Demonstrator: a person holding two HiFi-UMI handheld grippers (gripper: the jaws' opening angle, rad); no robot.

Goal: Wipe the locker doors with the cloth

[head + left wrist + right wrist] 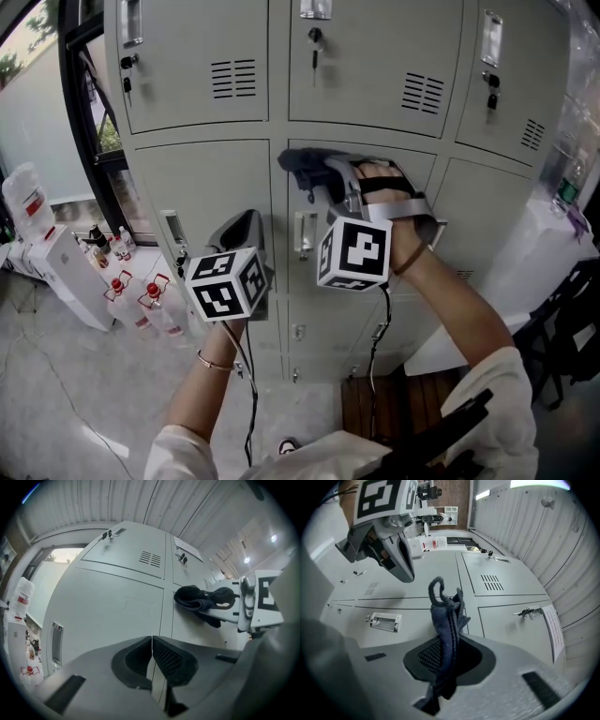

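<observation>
A dark blue cloth (pixel 302 163) is pressed against the top edge of the middle grey locker door (pixel 375 272), and my right gripper (pixel 317 176) is shut on it. In the right gripper view the cloth (pixel 446 620) hangs bunched between the jaws, right gripper (pixel 449 643). My left gripper (pixel 247 219) hovers lower left, in front of the neighbouring door (pixel 202 187), jaws closed together with nothing held. The left gripper view shows the left gripper (pixel 152 639) with its pads meeting, the cloth (pixel 194 598) off to the right, and the right gripper (pixel 234 609) behind it.
A recessed handle (pixel 304 233) sits just below the cloth. Keys hang from the upper doors' locks (pixel 316 42). Water bottles (pixel 141 298) and a white box (pixel 64 272) stand on the floor at left by a black window frame (pixel 77 103). White furniture (pixel 539 248) stands at right.
</observation>
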